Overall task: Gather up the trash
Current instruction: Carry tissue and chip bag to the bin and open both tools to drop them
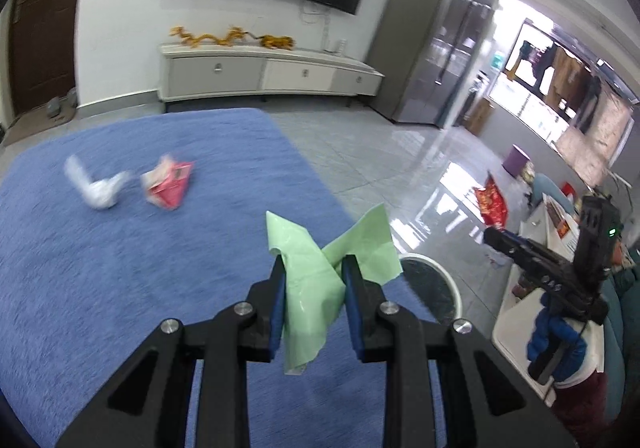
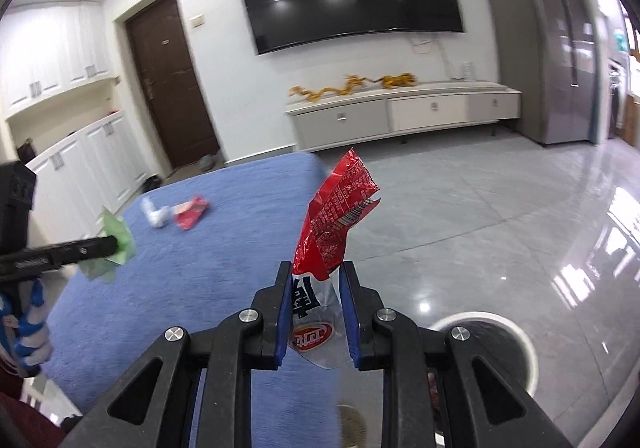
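Note:
My left gripper (image 1: 314,264) is shut on a crumpled green plastic wrapper (image 1: 316,288) and holds it above the blue cloth (image 1: 120,268). My right gripper (image 2: 316,272) is shut on a red and white snack bag (image 2: 336,216), held upright over the cloth's right edge. On the cloth lie a white crumpled wrapper (image 1: 98,188) and a red crumpled packet (image 1: 168,182); both also show in the right wrist view, the white wrapper (image 2: 156,217) beside the red packet (image 2: 191,213). The left gripper with the green wrapper (image 2: 114,244) shows at the left there.
A round white-rimmed bin (image 1: 434,288) stands on the floor by the cloth's right edge, also in the right wrist view (image 2: 504,348). A white TV cabinet (image 1: 264,74) stands at the far wall. A fridge (image 1: 436,40) stands right. Glossy grey floor (image 2: 480,216) spreads around.

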A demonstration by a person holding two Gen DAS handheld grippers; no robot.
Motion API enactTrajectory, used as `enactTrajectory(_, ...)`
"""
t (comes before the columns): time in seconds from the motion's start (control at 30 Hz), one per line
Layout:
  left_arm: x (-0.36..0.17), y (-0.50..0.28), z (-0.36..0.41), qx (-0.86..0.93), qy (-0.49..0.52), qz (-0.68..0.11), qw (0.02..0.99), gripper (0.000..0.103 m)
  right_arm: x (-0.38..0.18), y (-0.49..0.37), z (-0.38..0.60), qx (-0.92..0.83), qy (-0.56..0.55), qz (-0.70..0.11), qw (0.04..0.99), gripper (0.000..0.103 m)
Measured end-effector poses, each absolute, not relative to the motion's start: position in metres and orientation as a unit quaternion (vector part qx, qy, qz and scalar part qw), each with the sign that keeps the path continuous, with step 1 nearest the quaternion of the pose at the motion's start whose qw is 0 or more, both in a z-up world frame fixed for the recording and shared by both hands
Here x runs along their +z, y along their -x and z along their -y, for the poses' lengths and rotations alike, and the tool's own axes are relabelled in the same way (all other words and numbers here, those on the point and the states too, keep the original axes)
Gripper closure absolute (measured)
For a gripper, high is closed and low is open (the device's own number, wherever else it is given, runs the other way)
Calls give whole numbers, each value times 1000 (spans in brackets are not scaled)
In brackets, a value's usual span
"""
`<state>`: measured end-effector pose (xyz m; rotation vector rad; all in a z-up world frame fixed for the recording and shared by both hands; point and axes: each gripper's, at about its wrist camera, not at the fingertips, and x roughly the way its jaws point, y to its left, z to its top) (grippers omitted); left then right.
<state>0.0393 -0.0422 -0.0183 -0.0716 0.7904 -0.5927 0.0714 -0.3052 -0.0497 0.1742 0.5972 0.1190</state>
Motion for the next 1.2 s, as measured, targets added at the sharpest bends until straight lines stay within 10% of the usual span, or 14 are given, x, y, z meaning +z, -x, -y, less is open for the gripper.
enactTrajectory(1.0, -125, -106, 372, -427, -133, -473, 759, 76, -195, -54, 462, -123, -244, -397, 876, 81)
enactTrajectory(1.2, -143, -113, 403, -436, -116, -494, 743, 51, -208, -63, 471, -143, -251, -405, 867, 80)
